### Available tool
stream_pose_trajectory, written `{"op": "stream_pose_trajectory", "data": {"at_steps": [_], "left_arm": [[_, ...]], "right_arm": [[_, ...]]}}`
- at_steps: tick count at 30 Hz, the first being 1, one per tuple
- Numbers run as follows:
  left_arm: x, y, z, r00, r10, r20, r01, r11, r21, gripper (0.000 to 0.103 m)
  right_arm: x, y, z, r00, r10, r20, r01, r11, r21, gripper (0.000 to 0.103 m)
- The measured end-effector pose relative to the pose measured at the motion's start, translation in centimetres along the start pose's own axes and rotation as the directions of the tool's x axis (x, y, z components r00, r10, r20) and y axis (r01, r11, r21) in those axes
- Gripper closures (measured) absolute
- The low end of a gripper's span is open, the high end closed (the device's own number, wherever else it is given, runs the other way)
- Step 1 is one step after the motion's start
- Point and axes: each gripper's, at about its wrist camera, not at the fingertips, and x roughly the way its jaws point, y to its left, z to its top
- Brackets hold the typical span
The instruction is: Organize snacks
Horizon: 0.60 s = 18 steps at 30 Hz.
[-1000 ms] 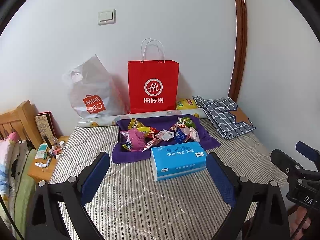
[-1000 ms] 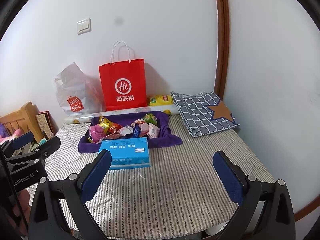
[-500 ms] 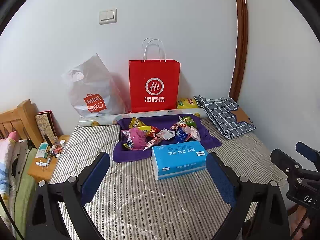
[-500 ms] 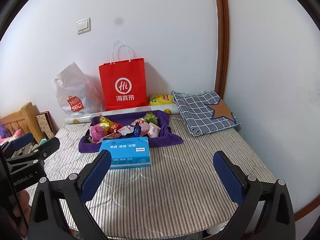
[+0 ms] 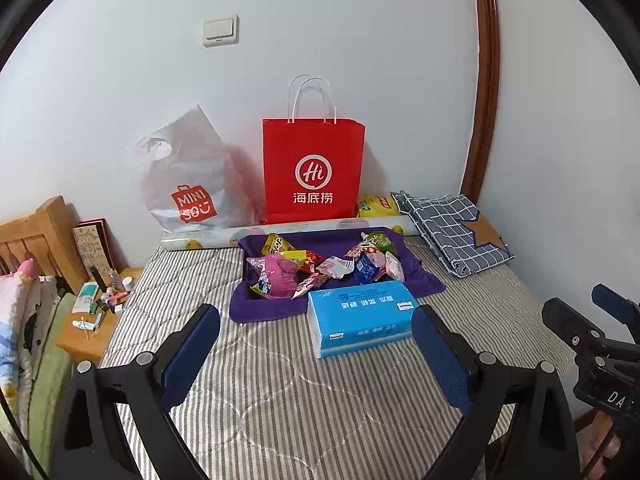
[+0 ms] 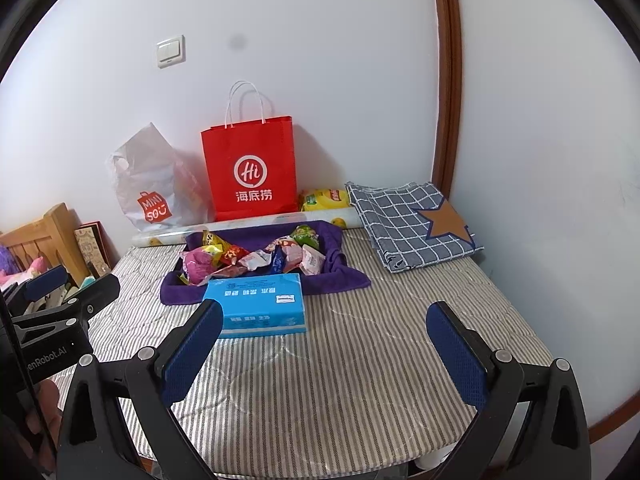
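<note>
Several bright snack packets (image 5: 316, 266) (image 6: 256, 258) lie heaped in a tray lined with a purple cloth (image 5: 424, 280) (image 6: 340, 280) at the far side of the striped surface. A blue tissue pack (image 5: 360, 318) (image 6: 260, 300) lies just in front of the tray. My left gripper (image 5: 316, 338) hovers open on the near side of the tissue pack, nothing between its blue pads. My right gripper (image 6: 326, 330) is open too, further right and back from the tray. Each gripper shows at the edge of the other's view.
A red paper bag (image 5: 314, 170) (image 6: 250, 170), a grey plastic bag (image 5: 184, 176), a yellow packet (image 6: 324, 199) and a roll (image 5: 200, 240) stand along the back wall. A folded checked cloth (image 5: 452, 232) (image 6: 412, 224) lies back right. A cluttered bedside stand (image 5: 96, 312) sits left.
Both grippers have crept slightly forward and the views have shifted a little; nothing on the surface has moved.
</note>
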Motion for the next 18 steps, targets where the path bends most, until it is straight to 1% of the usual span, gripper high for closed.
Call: {"op": "stream_pose_trajectory", "data": {"at_steps": [18], "left_arm": [[-0.24,0.59,0.03,1.0,0.005,0.006,-0.005,1.0,-0.007,0.006]], "right_arm": [[-0.19,0.46,-0.02,1.0,0.011,0.01,-0.011,1.0,-0.005,0.002]]}}
